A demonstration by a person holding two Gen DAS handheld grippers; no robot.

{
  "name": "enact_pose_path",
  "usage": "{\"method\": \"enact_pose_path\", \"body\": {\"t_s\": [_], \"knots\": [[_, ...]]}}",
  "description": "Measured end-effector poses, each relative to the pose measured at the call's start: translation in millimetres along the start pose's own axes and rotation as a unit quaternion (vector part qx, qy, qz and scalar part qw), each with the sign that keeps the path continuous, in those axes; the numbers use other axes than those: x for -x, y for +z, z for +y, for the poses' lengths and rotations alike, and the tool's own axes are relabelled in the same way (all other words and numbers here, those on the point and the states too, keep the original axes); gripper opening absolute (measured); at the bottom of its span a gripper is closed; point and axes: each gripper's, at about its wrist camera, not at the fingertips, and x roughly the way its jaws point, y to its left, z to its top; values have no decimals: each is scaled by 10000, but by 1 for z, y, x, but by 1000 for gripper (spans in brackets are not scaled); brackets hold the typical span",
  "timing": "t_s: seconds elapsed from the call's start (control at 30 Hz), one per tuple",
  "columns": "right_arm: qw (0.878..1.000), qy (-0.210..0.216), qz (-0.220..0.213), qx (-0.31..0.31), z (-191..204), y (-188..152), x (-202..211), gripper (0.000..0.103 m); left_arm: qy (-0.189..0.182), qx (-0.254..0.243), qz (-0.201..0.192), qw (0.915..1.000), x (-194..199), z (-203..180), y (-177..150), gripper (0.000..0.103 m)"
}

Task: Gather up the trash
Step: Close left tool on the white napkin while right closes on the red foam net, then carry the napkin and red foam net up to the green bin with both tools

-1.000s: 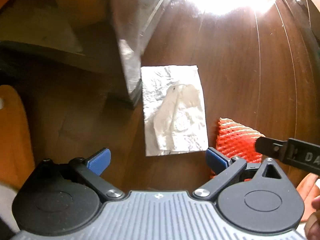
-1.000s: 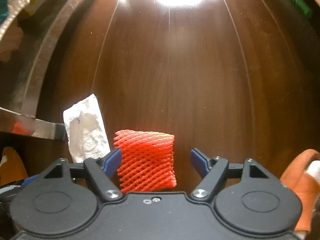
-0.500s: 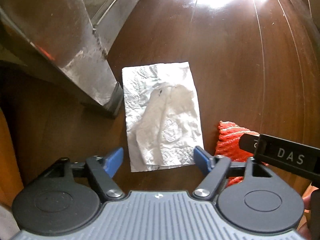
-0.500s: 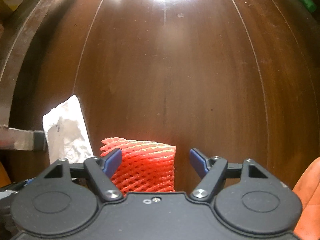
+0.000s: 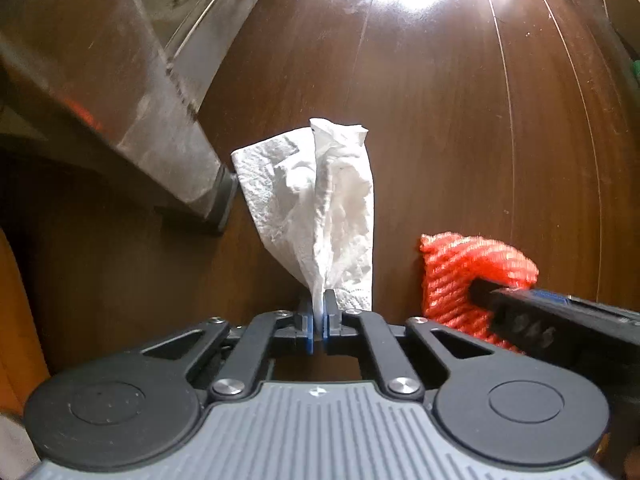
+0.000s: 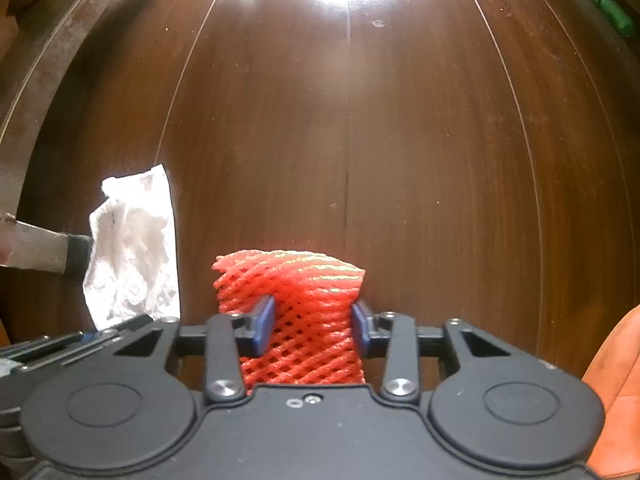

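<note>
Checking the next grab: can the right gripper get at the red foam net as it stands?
Probably yes: the right gripper already straddles the red foam net, pads pinching its sides, nothing between.

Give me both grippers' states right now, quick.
Left gripper: closed, pinching the white paper napkin.
Right gripper: jaws just closing, pads pressing the red foam net.

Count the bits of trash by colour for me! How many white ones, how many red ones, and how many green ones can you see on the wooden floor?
White: 1, the crumpled paper napkin, pinched in the left gripper.
Red: 1, the foam net sleeve, squeezed between the jaws of the right gripper.
Green: 1, a small green thing at the far edge, too small to identify.
Total: 3
</note>
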Motion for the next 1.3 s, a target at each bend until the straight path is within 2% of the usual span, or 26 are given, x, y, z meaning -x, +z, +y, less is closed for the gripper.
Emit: {"method": "enact_pose_path", "body": {"t_s": [0.07,0.43,0.7,0.8,0.87,1.07,1.3], "knots": [[9999,-79,-79,-47,-1,0,8,11,-37,27,73,10000,3,4,-1,3],[9978,5,-475,-453,-26,-7,70,9,-286,-85,58,9995,43,5,-12,2],[9936,18,-1013,-494,-36,-17,141,9,-656,-240,15,9976,89,-1,-45,2],[9918,8,-1185,-486,-43,-27,164,9,-801,-354,-82,9961,108,-5,-58,2],[9905,-3,-1306,-425,-46,-35,179,9,-874,-440,-201,9950,119,-23,-75,2],[9850,-187,-1710,-119,-49,-56,232,9,-1073,-709,-478,9905,166,-30,-89,2],[9749,-202,-2211,170,-42,-74,294,9,-1298,-949,-943,9825,216,-35,-101,2]]}}
